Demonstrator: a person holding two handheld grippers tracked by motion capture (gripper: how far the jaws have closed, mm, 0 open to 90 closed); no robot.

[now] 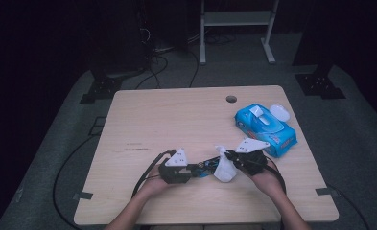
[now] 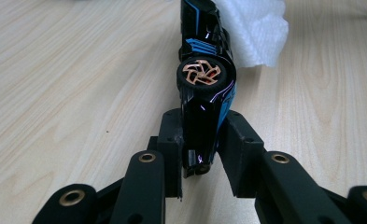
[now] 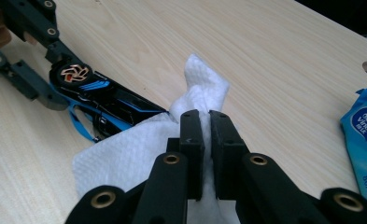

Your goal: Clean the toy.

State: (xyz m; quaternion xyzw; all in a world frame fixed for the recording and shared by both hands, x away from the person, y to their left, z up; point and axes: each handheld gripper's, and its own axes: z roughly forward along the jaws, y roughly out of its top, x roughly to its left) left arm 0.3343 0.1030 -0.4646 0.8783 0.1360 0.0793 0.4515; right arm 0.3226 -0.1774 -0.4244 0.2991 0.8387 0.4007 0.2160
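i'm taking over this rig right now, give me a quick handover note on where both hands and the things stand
Left tongs: shut on the toy car, clamping its near end and holding it on its side just over the table.
Right tongs: shut on a bunched white wipe, which lies against the car's far end.
Pack of wipes: on the table to the right, flap open.
Done: car gripped, wipe pulled out and brought to the car.
Left: likely wiping along the rest of the car, then setting both down; how clean the car is I can't tell.
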